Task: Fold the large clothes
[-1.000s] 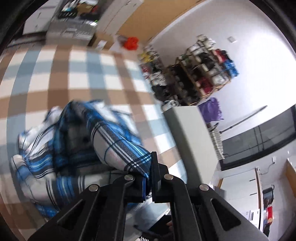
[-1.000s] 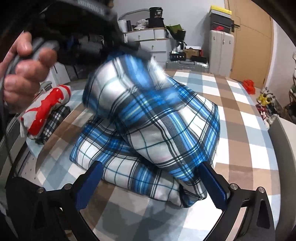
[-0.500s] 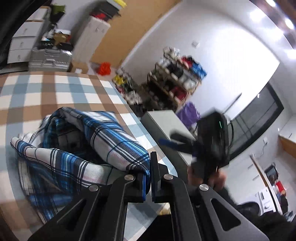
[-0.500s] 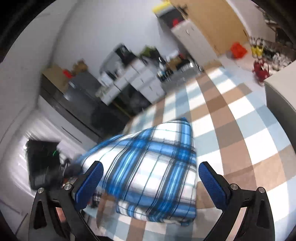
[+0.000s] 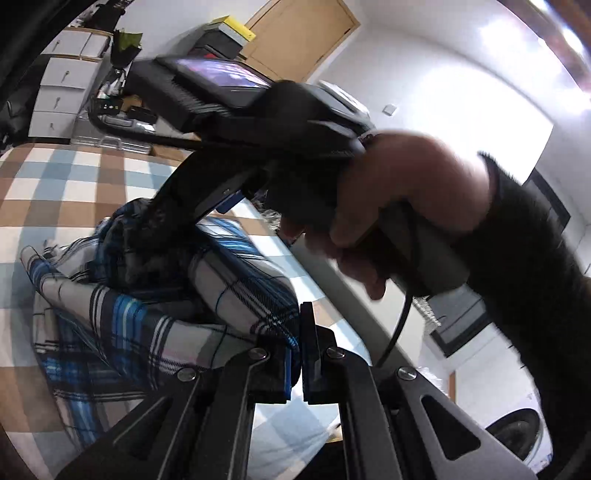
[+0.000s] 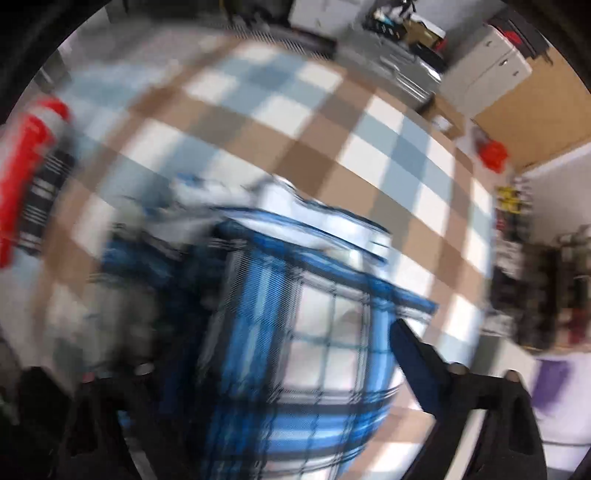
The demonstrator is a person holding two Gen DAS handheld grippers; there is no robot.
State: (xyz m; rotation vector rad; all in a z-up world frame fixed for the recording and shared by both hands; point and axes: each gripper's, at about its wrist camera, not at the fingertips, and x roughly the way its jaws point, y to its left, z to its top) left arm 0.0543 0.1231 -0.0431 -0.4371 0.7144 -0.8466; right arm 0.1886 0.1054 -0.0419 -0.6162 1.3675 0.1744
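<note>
A blue, white and black plaid shirt [image 5: 147, 317] lies bunched on the checked bedspread [image 5: 48, 184]. My left gripper [image 5: 298, 354] is shut on a fold of the shirt's edge. In the left wrist view the right gripper [image 5: 207, 206], held by a hand, reaches down over the shirt's far side. In the blurred right wrist view the shirt [image 6: 295, 332] fills the space between my right gripper's [image 6: 258, 354] spread fingers; the jaws stand wide apart.
A red-and-white garment on a dark checked one [image 6: 33, 177] lies at the bed's left edge. White drawers [image 5: 62, 81] and a wooden door [image 5: 299, 33] stand beyond the bed. A grey table [image 5: 332, 280] is at the bed's right.
The right gripper has swung in over the shirt and now points down at it. The left gripper keeps its hold on the shirt's fold.
</note>
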